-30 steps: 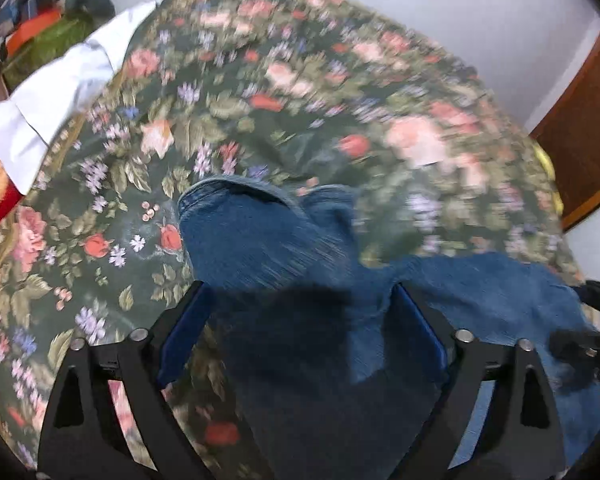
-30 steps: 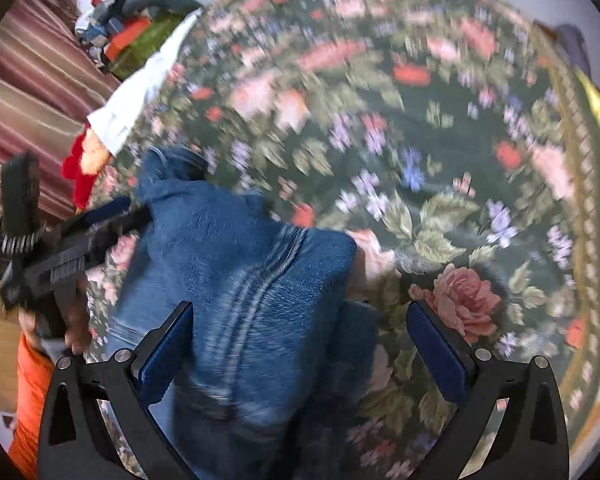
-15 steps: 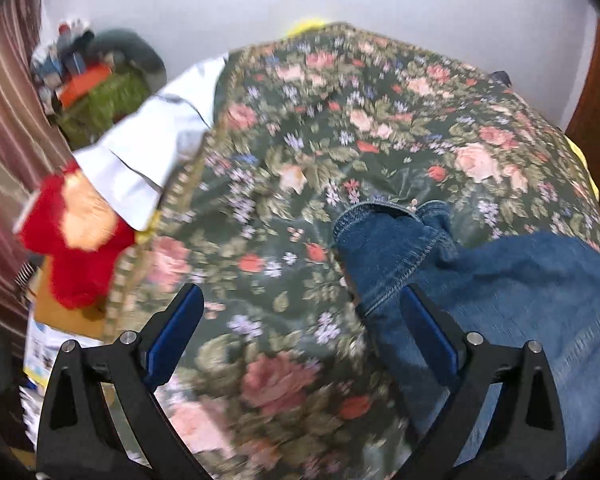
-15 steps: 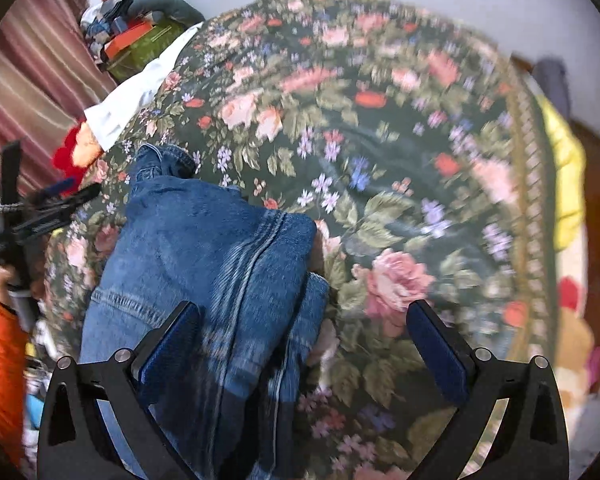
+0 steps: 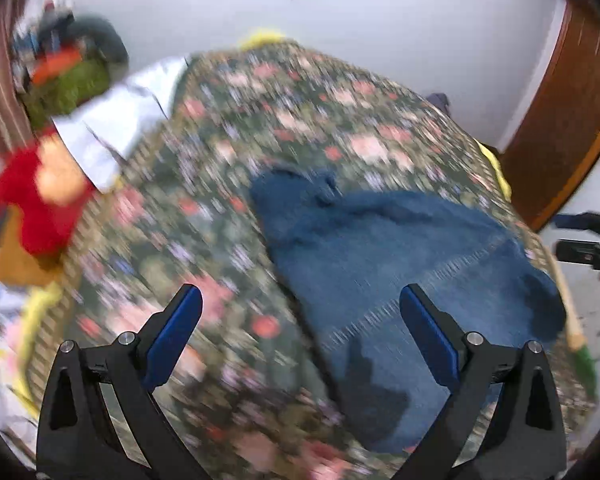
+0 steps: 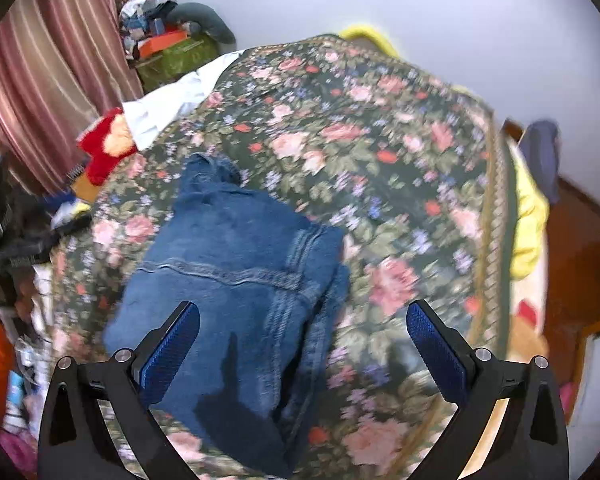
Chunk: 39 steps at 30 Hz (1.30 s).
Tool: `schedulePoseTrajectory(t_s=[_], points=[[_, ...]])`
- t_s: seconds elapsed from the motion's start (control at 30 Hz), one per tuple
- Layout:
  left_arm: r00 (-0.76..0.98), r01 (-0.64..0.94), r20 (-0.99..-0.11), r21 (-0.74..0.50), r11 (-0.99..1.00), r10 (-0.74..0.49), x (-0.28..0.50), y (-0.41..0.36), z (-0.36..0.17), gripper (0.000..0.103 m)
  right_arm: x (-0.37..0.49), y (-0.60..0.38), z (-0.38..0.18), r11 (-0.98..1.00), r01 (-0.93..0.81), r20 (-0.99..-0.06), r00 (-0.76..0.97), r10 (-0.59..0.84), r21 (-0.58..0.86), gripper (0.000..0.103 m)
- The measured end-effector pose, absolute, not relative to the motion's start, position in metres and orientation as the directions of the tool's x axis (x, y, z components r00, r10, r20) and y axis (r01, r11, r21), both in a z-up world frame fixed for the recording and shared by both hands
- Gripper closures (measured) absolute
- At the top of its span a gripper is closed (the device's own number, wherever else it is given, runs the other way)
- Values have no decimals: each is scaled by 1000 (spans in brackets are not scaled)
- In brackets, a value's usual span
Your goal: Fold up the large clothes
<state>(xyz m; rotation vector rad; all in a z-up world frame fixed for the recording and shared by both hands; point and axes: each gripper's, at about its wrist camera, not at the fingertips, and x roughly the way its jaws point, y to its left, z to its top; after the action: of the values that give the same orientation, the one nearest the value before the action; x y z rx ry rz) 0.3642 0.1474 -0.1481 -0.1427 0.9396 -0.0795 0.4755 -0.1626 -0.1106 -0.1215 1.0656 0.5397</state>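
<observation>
Left wrist view, heavily motion-blurred: left hand-held gripper spread wide, nothing between its blue pads, held above the bed. Jeans lie folded on the floral bedspread, right of centre in this view, one narrow end toward the wall — the right pad overlaps the denim in the picture, contact not discernible. At the far right edge, part of the right hand-held gripper, dark and side-on. Right wrist view, sharper: right hand-held gripper also wide apart and empty, above the near end of the jeans. Denim folded into a compact stack, seam lines running across and down it, a lower layer sticking out along its right edge. Bedspread bare of clothes to the right of the jeans. Beyond the bed's far left corner — a white cloth, a red plush toy, a green box with clutter on top, striped curtain behind. Yellow sheet shows at the bed's right edge.
</observation>
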Motion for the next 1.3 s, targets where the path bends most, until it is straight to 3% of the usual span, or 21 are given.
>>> schedulePoseTrajectory(t_s=[0.17,0.27,0.33,0.67,0.73,0.9,0.97,1.13,1.3], points=[[456,-54,-865,-260,964,-208,377,143,-203,3,492,-166,-168,864,-368,-898,142,416,343,0],[426,-107,-834,-431,896,-350,388,148,-229,3,505,-168,-201,856,-299,-890,47,454,421,0],[425,-142,-819,-481,865,-386,397,150,-240,2,512,-168,-216,824,-269,-857,-12,515,499,0],[381,-218,-689,-715,665,-616,429,146,-289,0,524,-141,-236,778,-306,-818,-4,575,548,0],[384,-201,-686,-715,669,-618,431,142,-285,9,529,-136,-238,774,-307,-813,0,582,554,0],[390,-152,-723,-662,734,-571,428,132,-259,29,529,-139,-234,786,-272,-812,29,583,555,24],[412,-107,-725,-640,761,-552,422,129,-239,32,520,-140,-221,799,-291,-821,73,567,526,37],[515,49,-721,-515,856,-463,394,112,-175,34,492,-139,-181,779,-337,-799,110,591,530,56],[561,71,-701,-489,869,-440,377,121,-129,41,472,-123,-135,764,-392,-773,175,609,513,64]])
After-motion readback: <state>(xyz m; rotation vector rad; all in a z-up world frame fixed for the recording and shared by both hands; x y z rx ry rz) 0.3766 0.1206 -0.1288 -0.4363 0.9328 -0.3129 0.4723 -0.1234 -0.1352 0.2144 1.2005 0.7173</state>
